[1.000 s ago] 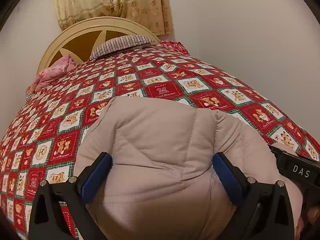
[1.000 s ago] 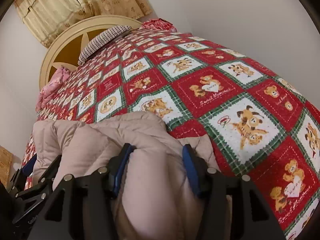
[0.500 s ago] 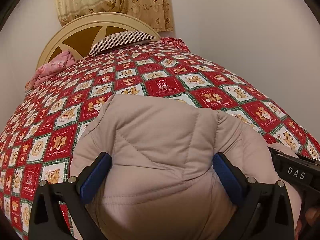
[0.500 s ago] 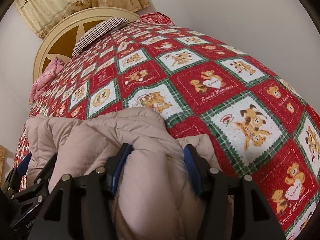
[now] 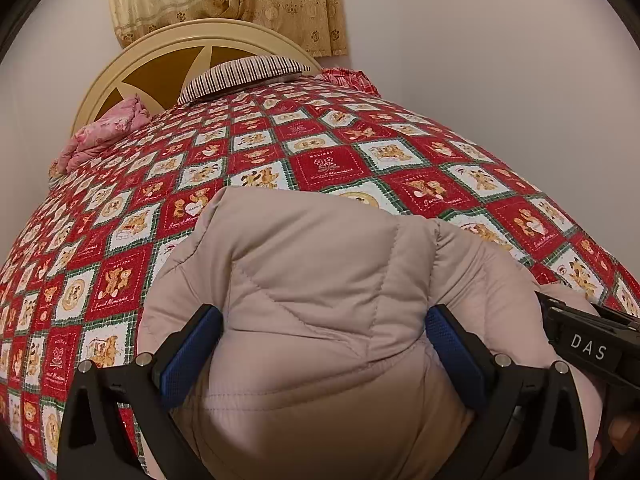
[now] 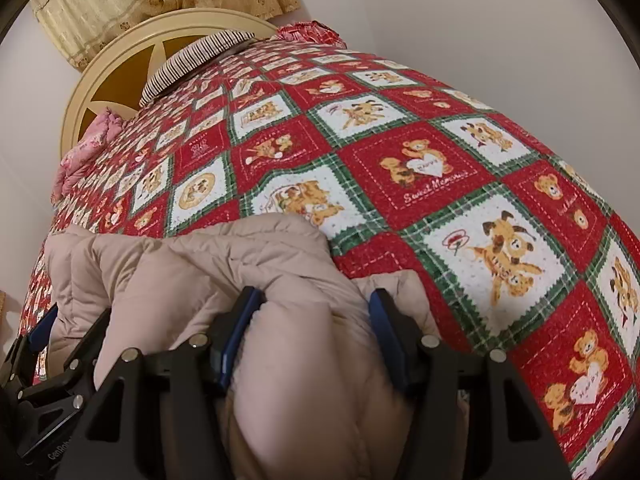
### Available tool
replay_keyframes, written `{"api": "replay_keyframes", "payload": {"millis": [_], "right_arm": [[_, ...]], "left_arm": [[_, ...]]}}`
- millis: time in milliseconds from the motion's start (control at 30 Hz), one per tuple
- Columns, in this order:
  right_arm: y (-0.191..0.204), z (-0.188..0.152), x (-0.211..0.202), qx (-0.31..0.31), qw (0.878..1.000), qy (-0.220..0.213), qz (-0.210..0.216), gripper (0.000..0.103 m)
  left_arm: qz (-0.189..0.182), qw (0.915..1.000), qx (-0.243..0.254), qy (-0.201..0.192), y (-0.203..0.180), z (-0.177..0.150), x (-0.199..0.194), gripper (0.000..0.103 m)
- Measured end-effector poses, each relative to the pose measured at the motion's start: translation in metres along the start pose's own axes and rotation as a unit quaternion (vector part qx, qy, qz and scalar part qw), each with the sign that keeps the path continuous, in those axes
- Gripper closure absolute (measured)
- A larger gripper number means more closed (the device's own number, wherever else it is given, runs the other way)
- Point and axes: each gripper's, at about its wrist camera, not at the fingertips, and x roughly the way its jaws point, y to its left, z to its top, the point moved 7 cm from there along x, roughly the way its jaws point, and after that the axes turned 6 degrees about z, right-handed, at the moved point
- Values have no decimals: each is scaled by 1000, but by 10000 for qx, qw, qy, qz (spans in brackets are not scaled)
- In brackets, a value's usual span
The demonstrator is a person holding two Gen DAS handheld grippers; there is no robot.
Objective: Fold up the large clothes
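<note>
Two tools bracket one padded bundle: a beige quilted down jacket (image 5: 320,300) lying bunched on the near end of the bed's red-and-white teddy-bear patchwork quilt (image 5: 328,164), with the cream round headboard (image 5: 160,52) and a striped pillow (image 5: 240,74) far off at 12 o'clock. In the left wrist view the left tool (image 5: 323,340) points downward with its blue pads set wide on either flank of a thick fold, the fabric bulging between them and touching both, so it reads as clenched on the jacket. The right tool (image 6: 314,328) is likewise grasping a narrower roll of the same jacket, pads pressed into its sides. The jacket's long axis runs from 9 to 3 o'clock across both views, from one tool to the other. From the right tool the rest of the bulk lies toward 9 o'clock, where the left tool's black frame shows; from the left tool the right tool's body edges in at 4 o'clock. Bare quilt opens toward 12 o'clock, which is probably where the held edge must go. Neither hand looks nearer to it.
</note>
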Motion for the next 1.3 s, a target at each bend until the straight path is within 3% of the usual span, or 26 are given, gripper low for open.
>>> {"api": "replay_keyframes", "payload": {"millis": [367, 433, 500, 567, 667, 733, 800, 933, 1067, 1167, 1267, 1300], "right_arm": [[0, 3, -10, 45, 9996, 164, 229, 39], [0, 6, -31, 76, 9990, 4, 437, 31], [2, 6, -55, -96, 9980, -161, 603, 11], [3, 2, -70, -432, 9978, -298, 417, 4], [0, -9, -67, -769, 9966, -134, 273, 4], [-10, -12, -59, -596, 9975, -71, 373, 3], [-19, -17, -45, -368, 9976, 117, 581, 2], [-28, -25, -34, -130, 9941, 339, 1021, 2], [-30, -27, -36, -147, 9913, 320, 1267, 2], [-28, -27, -37, -189, 9882, 302, 1491, 4], [-20, -31, -36, -150, 9806, 354, 1920, 14], [-17, -32, -36, -118, 9783, 401, 2030, 20]], "left_arm": [[76, 9999, 117, 42, -1, -2, 4, 1], [48, 9999, 96, 50, -1, -2, 4, 1], [37, 9999, 81, 47, -1, -3, 4, 1], [50, 9999, 90, 40, -1, -2, 4, 1], [41, 10000, 83, 37, -2, -1, 4, 1], [-34, 10000, 47, 41, -1, -1, 2, 1], [-246, 9997, -26, 67, 2, 0, -4, 1], [-1143, 9926, -411, -55, 35, -9, -53, 1], [-1455, 9865, -749, -101, 80, -36, -81, 1], [-1934, 9731, -1186, 402, 95, -70, -63, 1], [-2694, 9504, -1480, 479, 81, -80, -57, 1], [-2814, 9464, -1502, 503, 74, -80, -55, 1]]}}
